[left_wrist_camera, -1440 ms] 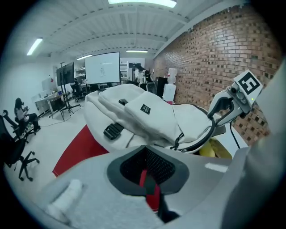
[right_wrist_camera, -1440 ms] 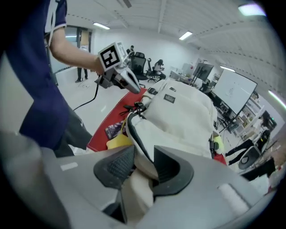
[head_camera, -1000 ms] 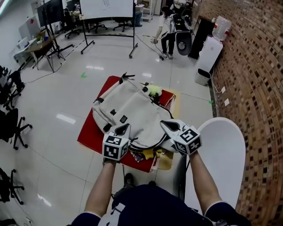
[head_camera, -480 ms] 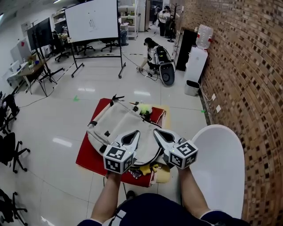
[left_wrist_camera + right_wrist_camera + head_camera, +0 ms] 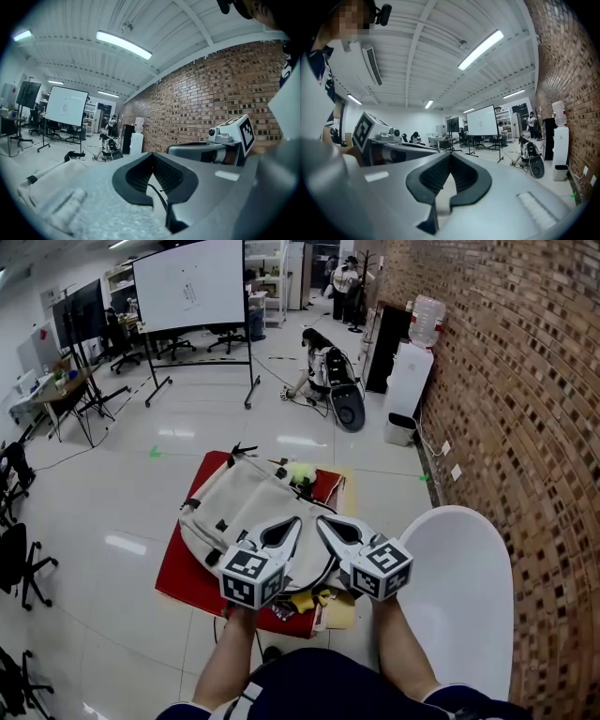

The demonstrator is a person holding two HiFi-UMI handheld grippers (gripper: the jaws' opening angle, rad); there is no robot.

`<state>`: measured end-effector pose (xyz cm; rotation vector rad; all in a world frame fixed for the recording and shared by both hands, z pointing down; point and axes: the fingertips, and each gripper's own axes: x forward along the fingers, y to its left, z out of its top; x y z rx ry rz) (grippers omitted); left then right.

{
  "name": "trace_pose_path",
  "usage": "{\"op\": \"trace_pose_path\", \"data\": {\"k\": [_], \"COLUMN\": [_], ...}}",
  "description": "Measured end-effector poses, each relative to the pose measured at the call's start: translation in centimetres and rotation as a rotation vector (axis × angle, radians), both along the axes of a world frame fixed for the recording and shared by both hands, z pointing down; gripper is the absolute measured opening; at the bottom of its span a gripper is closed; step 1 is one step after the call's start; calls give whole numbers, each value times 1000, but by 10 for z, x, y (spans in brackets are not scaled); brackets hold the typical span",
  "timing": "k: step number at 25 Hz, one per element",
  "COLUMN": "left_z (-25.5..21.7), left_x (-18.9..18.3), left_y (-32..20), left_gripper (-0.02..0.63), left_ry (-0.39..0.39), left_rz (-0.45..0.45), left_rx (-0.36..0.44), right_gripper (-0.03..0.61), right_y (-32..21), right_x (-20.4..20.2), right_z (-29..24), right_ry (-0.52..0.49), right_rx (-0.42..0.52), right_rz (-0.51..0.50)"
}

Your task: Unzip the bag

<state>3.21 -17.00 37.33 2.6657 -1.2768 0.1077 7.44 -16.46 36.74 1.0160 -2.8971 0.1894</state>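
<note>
A beige backpack [image 5: 246, 500] with black straps lies flat on a red mat [image 5: 180, 565]. Its black zipper line curves along the near edge, under my grippers. Both grippers hover above that near edge, side by side and pointing away from me. The left gripper [image 5: 283, 529] has its jaws together with nothing between them, and so does the right gripper [image 5: 328, 524]. In the left gripper view the tips [image 5: 152, 156] meet, and part of the bag [image 5: 49, 180] shows low on the left. In the right gripper view the tips [image 5: 450, 156] also meet, against the open room.
A white rounded tabletop [image 5: 464, 587] is at my right, with the brick wall [image 5: 525, 381] beyond it. Yellow items [image 5: 311, 600] stick out under the bag's near edge, and a yellow-green thing [image 5: 300, 471] sits at its far end. A whiteboard [image 5: 187, 285] and a crouching person [image 5: 314, 354] are farther off.
Both grippers have drawn closer together over the bag's near edge. The head view has tipped up, so more of the room shows. The bag has not moved.
</note>
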Motion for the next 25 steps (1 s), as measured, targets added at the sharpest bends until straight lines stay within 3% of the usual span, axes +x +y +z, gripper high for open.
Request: {"op": "trace_pose_path", "data": {"k": [25], "left_z": [1], "left_x": [8], "left_y": [10], "left_gripper": [3], "left_ry": [1], "left_rz": [23], "left_rx": [-5], "right_gripper": [5], "right_y": [11], "right_x": [1], "right_z": [-10], "right_ry": [-10], "right_rx": [21], "right_rz": [-20]}}
